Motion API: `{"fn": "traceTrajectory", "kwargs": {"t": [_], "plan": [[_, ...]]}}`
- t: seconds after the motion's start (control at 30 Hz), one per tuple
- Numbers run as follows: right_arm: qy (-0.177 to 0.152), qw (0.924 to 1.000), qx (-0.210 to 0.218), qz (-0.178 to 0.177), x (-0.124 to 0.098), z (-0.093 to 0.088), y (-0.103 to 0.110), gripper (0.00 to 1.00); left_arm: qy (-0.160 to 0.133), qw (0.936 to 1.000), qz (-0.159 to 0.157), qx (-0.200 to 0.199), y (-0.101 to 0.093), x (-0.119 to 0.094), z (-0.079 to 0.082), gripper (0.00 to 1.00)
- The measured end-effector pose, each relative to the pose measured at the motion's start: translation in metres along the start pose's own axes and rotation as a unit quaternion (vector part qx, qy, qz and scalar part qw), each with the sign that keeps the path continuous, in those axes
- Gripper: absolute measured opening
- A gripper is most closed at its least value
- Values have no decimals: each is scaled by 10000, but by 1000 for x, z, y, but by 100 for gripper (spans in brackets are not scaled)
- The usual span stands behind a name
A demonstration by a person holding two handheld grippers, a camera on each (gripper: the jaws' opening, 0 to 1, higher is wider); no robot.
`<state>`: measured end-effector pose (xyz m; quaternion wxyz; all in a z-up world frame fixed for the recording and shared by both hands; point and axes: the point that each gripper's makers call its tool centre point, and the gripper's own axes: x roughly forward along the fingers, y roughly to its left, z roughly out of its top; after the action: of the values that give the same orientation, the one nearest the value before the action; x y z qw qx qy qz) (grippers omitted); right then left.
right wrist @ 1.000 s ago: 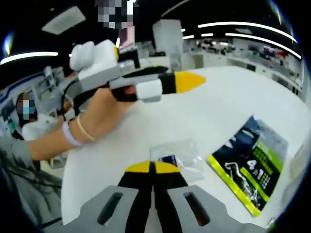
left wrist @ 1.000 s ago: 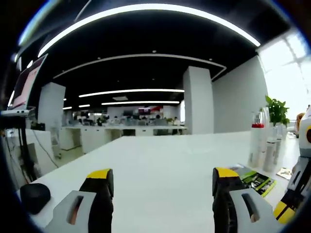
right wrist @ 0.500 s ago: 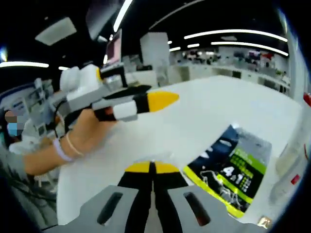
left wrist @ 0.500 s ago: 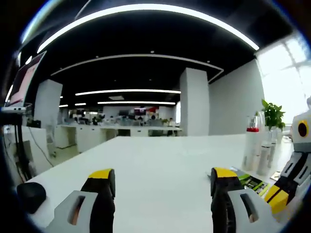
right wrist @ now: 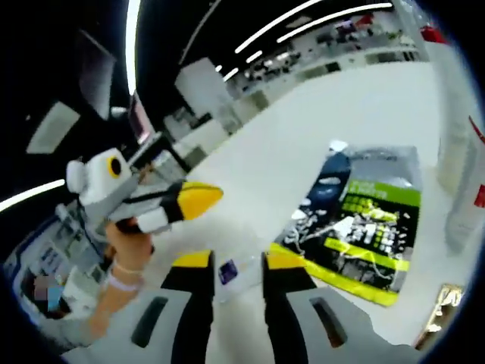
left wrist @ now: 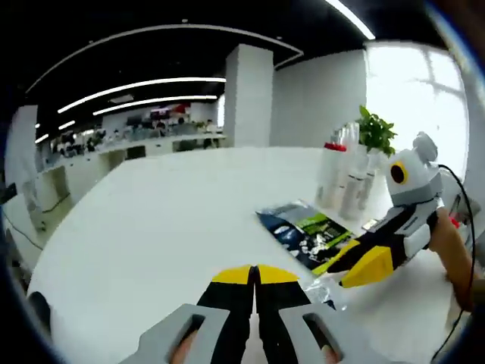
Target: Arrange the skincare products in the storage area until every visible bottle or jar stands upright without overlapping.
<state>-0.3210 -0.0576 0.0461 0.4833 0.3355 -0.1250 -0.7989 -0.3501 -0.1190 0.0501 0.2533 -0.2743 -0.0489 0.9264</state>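
Upright bottles (left wrist: pixel 342 178) show clearly in the left gripper view.

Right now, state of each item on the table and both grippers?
left gripper: fingers shut, holding nothing
right gripper: fingers open, either side of the clear packet
clear packet: flat on the table
green and black pouch: lying flat
red-capped bottle: upright
other bottles: upright, beside it
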Motion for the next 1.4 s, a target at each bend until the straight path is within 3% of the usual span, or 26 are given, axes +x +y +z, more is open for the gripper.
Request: {"fn": "traceTrajectory", "kwargs": {"t": [0.03, 0.1, 0.2, 0.33, 0.4, 0.43, 0.6, 0.7, 0.97, 1.1, 1.3, 1.4], "plan": [[-6, 10000, 22, -7, 0, 1, 0, 29, 219, 9993, -200, -226, -5, 0, -5, 0], [15, 9999, 100, -51, 0, 0, -1, 31, 740, 9920, -566, -847, -13, -2, -17, 0], [114, 9997, 179, -112, 2, -4, -4, 33, 1224, 9768, -1108, -1362, -25, -6, -30, 0], [152, 9993, 312, -103, 1, 0, -8, 37, 1367, 9797, -870, -1179, -26, -6, -40, 0], [154, 9991, 387, -114, 0, 0, -9, 37, 1570, 9776, -878, -1096, -30, -5, -46, 0], [168, 9989, 410, -120, -1, -2, -6, 36, 1711, 9772, -727, -1022, -27, -4, -52, 0], [305, 9981, 489, -205, -4, -9, -5, 31, 1560, 9775, -836, -1151, -28, -4, -48, 0], [324, 9975, 610, -154, -7, -11, -2, 33, 1403, 9798, -798, -1182, -32, -2, -48, 0], [254, 9947, 997, -34, -6, -8, -5, 32, 1326, 9804, -829, -1195, -31, -2, -45, 0], [172, 9936, 1119, 50, -8, -4, -5, 22, 1297, 9795, -898, -1252, -32, 0, -44, 0], [201, 9887, 1448, 333, -5, -3, -3, 19, 1227, 9795, -899, -1322, -29, 3, -40, 0], [280, 9890, 1424, 293, -1, -4, -5, 15, 1192, 9796, -901, -1344, -28, 5, -39, 0]]}}
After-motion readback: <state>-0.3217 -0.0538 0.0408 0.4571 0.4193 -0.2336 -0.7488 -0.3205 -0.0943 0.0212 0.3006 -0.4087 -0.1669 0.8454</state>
